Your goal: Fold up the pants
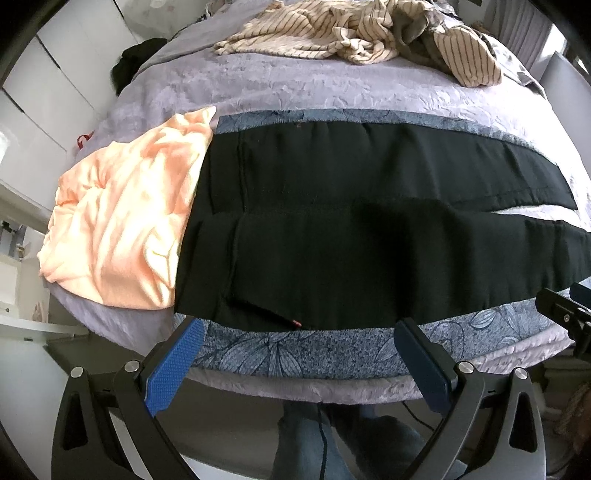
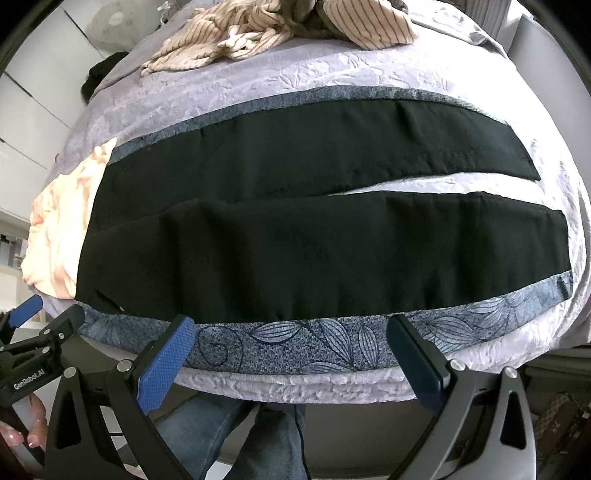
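Observation:
Black pants lie flat across the bed, waist at the left, both legs running to the right; in the right wrist view the pants show a thin gap between the leg ends. My left gripper hovers open just off the near hem by the waist, nothing between its blue pads. My right gripper stands open over the bed's patterned border, close to the near leg's edge. The left gripper also appears at the lower left, held by a hand.
A peach garment lies bunched against the waistband on the left. Striped cream clothing is heaped at the far end of the lilac bedspread. A blue leaf-patterned border runs along the near bed edge. The person's jeans-clad legs stand below.

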A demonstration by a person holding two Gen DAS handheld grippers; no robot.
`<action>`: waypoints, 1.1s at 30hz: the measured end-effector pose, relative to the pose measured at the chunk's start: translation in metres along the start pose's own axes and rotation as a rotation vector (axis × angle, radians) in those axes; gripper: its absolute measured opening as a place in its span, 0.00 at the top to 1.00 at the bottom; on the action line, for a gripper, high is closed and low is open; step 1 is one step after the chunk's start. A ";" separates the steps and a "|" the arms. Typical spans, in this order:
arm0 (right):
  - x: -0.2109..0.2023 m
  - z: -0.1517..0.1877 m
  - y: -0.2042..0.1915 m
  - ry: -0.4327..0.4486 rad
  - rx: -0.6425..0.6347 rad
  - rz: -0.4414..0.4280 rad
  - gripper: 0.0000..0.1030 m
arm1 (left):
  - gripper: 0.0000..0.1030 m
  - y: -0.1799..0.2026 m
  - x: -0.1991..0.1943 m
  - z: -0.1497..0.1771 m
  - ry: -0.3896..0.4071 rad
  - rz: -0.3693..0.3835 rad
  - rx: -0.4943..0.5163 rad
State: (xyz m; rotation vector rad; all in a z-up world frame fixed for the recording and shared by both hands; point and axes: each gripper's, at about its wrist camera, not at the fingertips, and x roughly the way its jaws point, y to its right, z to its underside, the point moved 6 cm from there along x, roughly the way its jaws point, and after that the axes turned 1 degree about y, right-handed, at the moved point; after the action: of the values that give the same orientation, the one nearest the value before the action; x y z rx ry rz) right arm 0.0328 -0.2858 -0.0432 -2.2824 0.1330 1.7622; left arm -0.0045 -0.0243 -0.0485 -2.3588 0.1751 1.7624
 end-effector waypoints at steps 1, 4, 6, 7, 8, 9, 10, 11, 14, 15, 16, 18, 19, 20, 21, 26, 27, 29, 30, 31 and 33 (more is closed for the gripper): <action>0.001 0.001 0.000 -0.003 0.000 0.000 0.00 | 0.00 0.000 0.001 0.001 -0.003 0.003 -0.001; 0.005 0.003 0.001 -0.009 -0.003 0.005 0.00 | 0.00 0.000 0.002 0.004 -0.003 0.009 -0.001; 0.007 0.004 0.001 -0.013 -0.004 0.007 0.00 | 0.00 -0.002 0.004 0.004 0.002 0.005 -0.005; 0.009 0.005 0.002 -0.014 -0.003 0.004 0.00 | 0.00 -0.003 0.006 0.005 0.004 0.006 -0.011; 0.011 0.005 0.002 -0.015 0.000 -0.005 0.00 | 0.00 -0.005 0.008 0.004 0.005 0.011 -0.019; 0.013 0.005 0.003 -0.017 0.008 -0.020 0.00 | 0.00 -0.007 0.010 0.004 0.005 0.019 -0.028; 0.016 0.004 0.004 -0.020 0.024 -0.048 0.00 | 0.00 -0.009 0.013 0.005 0.004 0.030 -0.039; 0.019 0.004 0.005 -0.023 0.050 -0.097 0.00 | 0.00 -0.011 0.017 0.004 0.001 0.046 -0.053; 0.029 0.003 0.006 -0.037 0.143 -0.302 0.00 | 0.00 -0.019 0.027 0.003 0.009 0.123 -0.106; 0.033 0.004 0.004 -0.050 0.190 -0.427 0.00 | 0.00 -0.023 0.030 0.003 0.017 0.156 -0.127; 0.037 0.006 0.003 -0.066 0.228 -0.521 0.00 | 0.00 -0.027 0.033 0.005 0.019 0.196 -0.147; 0.047 0.016 0.002 -0.115 0.301 -0.703 0.00 | 0.00 -0.037 0.042 0.013 0.009 0.284 -0.193; 0.053 0.024 0.003 -0.137 0.327 -0.749 0.00 | 0.00 -0.041 0.047 0.018 0.001 0.310 -0.214; 0.060 0.033 0.005 -0.160 0.349 -0.777 0.00 | 0.00 -0.048 0.054 0.028 -0.012 0.337 -0.237; 0.066 0.040 0.006 -0.176 0.366 -0.793 0.00 | 0.00 -0.052 0.057 0.034 -0.021 0.353 -0.248; 0.099 0.071 0.019 -0.239 0.490 -0.831 0.00 | 0.00 -0.066 0.087 0.070 -0.097 0.385 -0.299; 0.104 0.073 0.020 -0.242 0.517 -0.835 0.00 | 0.00 -0.067 0.094 0.074 -0.111 0.387 -0.312; 0.110 0.074 0.022 -0.236 0.544 -0.843 0.00 | 0.00 -0.067 0.102 0.075 -0.122 0.401 -0.341; 0.111 0.072 0.023 -0.229 0.553 -0.849 0.00 | 0.00 -0.066 0.102 0.073 -0.120 0.412 -0.354; 0.111 0.069 0.023 -0.221 0.558 -0.852 0.00 | 0.00 -0.066 0.102 0.070 -0.113 0.427 -0.368; 0.105 0.057 0.020 -0.197 0.544 -0.865 0.00 | 0.00 -0.065 0.095 0.057 -0.080 0.469 -0.387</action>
State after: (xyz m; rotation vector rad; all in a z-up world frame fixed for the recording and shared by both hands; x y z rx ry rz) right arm 0.0023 -0.2820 -0.1605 -1.4307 -0.3260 1.2564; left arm -0.0173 0.0538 -0.1502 -2.6679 0.4427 2.2764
